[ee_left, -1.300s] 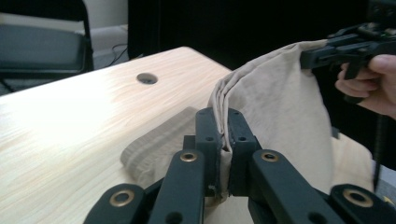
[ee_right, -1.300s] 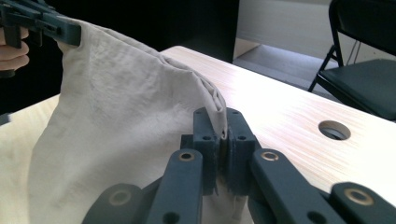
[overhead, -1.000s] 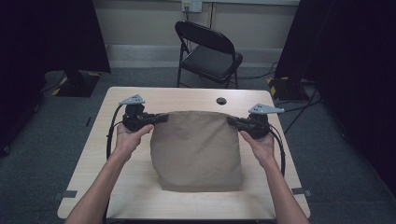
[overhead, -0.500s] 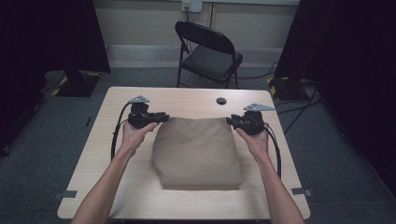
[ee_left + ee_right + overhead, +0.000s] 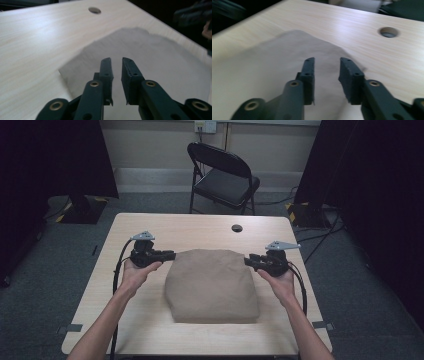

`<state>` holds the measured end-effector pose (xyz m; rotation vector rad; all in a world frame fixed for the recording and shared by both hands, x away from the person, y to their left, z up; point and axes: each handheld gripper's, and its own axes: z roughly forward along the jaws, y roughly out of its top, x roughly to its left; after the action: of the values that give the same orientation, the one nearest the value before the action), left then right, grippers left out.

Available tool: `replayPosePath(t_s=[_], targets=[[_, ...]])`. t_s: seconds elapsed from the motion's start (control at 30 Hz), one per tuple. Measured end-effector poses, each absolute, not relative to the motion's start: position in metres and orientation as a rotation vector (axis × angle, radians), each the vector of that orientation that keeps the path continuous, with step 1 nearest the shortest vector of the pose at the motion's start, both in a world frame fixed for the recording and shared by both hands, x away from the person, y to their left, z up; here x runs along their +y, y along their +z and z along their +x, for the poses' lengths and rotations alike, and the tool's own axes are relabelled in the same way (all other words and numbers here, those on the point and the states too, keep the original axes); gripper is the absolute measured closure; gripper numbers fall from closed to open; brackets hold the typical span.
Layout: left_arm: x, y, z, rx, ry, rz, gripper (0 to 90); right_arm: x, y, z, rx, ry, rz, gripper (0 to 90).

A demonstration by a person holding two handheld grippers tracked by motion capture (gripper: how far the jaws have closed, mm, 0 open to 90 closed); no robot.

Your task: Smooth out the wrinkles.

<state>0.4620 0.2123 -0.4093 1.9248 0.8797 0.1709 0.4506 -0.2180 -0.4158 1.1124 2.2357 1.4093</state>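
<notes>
A tan folded cloth (image 5: 212,280) lies flat on the middle of the wooden table (image 5: 200,227). My left gripper (image 5: 172,254) points at the cloth's far left corner, its fingertips just short of the edge. Its jaws have just been closing to a narrow gap, with nothing between them; in the left gripper view (image 5: 116,60) they hover over the cloth (image 5: 155,57). My right gripper (image 5: 247,261) sits at the far right corner, its jaws closing slightly but still apart. In the right gripper view (image 5: 327,61) they stand open above the cloth (image 5: 262,65), gripping nothing.
A round cable hole (image 5: 237,228) sits in the table beyond the cloth. A black folding chair (image 5: 225,175) stands behind the table. Bare tabletop lies to the left, right and far side of the cloth.
A second ago both grippers held the cloth's far corners raised. They have since let go and sunk toward the table, and the cloth's far edge has dropped flat.
</notes>
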Motion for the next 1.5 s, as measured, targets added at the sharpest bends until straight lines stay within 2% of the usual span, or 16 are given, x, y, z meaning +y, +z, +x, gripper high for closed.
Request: replayPosePath(t_s=[0.1, 0.2, 0.27, 0.43, 0.67, 0.9, 1.07, 1.13, 1.17, 1.23, 1.33, 1.37, 1.43, 1.5], targets=[[0.216, -0.410, 0.452, 0.854, 0.160, 1.933, 88.3, -0.222, -0.416, 0.437, 2.258, 1.453, 1.093, 70.3], [0.220, -0.413, 0.442, 0.845, 0.143, 1.944, 90.0, -0.222, -0.420, 0.426, 2.304, 1.390, 1.077, 70.1], [0.225, -0.418, 0.435, 0.851, 0.130, 1.943, 89.2, -0.224, -0.424, 0.417, 2.313, 1.361, 1.084, 65.4], [0.237, -0.433, 0.424, 0.896, 0.118, 1.920, 79.2, -0.233, -0.438, 0.406, 2.300, 1.320, 1.140, 54.9], [0.236, -0.462, 0.420, 0.945, 0.045, 1.969, 62.2, -0.240, -0.451, 0.405, 2.249, 1.380, 1.190, 53.2], [0.236, -0.471, 0.424, 0.974, 0.003, 1.933, 56.2, -0.235, -0.464, 0.407, 2.296, 1.335, 1.227, 50.4], [0.225, -0.478, 0.425, 0.998, 0.019, 1.980, 48.2, -0.232, -0.469, 0.408, 2.321, 1.321, 1.242, 51.9], [0.223, -0.482, 0.426, 1.028, 0.014, 1.983, 42.8, -0.232, -0.470, 0.409, 2.342, 1.337, 1.249, 62.5], [0.223, -0.483, 0.427, 1.036, 0.007, 1.983, 43.2, -0.232, -0.470, 0.409, 2.353, 1.350, 1.248, 68.6], [0.222, -0.485, 0.428, 1.033, -0.004, 1.987, 46.0, -0.232, -0.470, 0.409, 2.352, 1.346, 1.244, 73.4], [0.222, -0.484, 0.427, 1.029, 0.025, 1.986, 62.1, -0.232, -0.471, 0.411, 2.354, 1.355, 1.237, 88.2], [0.222, -0.483, 0.427, 1.038, 0.071, 1.995, 73.5, -0.231, -0.471, 0.411, 2.360, 1.362, 1.240, 90.0], [0.222, -0.483, 0.427, 1.016, 0.054, 1.998, 86.7, -0.229, -0.471, 0.412, 2.359, 1.353, 1.237, 90.0], [0.221, -0.485, 0.427, 1.012, 0.056, 2.022, 90.0, -0.229, -0.471, 0.411, 2.358, 1.349, 1.234, 90.0]])
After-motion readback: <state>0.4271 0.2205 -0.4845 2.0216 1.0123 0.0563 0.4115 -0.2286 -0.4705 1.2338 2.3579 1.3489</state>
